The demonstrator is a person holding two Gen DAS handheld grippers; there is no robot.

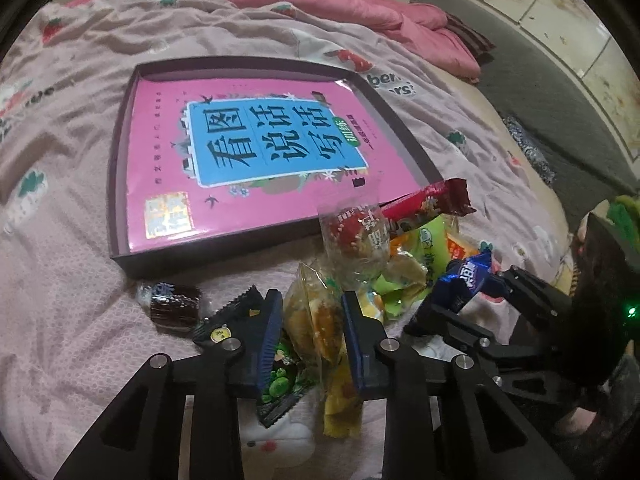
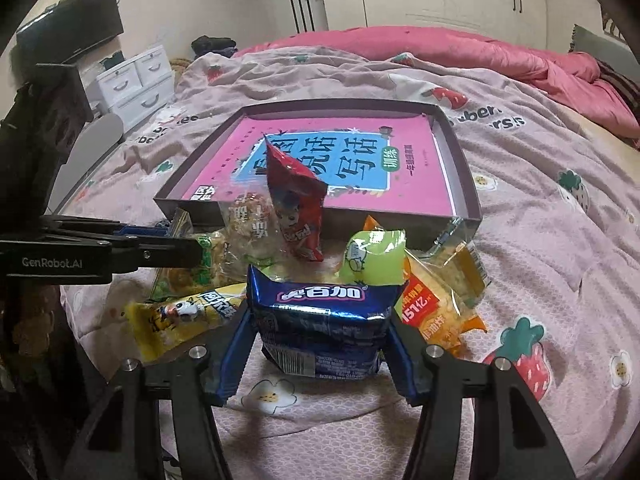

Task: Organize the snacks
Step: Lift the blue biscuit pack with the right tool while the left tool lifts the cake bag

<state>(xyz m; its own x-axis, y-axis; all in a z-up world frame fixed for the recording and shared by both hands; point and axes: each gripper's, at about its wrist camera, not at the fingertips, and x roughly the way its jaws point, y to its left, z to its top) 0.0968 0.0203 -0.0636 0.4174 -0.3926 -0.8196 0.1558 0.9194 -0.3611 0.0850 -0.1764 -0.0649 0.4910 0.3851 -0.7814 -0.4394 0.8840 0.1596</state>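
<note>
A pile of wrapped snacks lies on the bed in front of a shallow dark box [image 1: 120, 184] [image 2: 464, 160] holding a pink book [image 1: 256, 152]. My left gripper [image 1: 313, 320] is shut on a clear packet of yellow pastry [image 1: 316, 320]; it also shows in the right wrist view [image 2: 192, 248]. My right gripper [image 2: 320, 336] is shut on a blue foil snack pack [image 2: 320, 320], also seen in the left wrist view [image 1: 468, 280]. A red wrapper [image 2: 296, 200] stands upright in the pile. A green packet [image 2: 376, 256] and an orange pack [image 2: 436, 312] lie beside it.
A dark round cake in clear wrap [image 1: 172, 304] lies apart, left of the pile. A yellow bar [image 2: 180, 320] lies at the pile's left. A pink quilt [image 2: 440, 52] is bunched at the bed's far side. White drawers [image 2: 136, 80] stand left of the bed.
</note>
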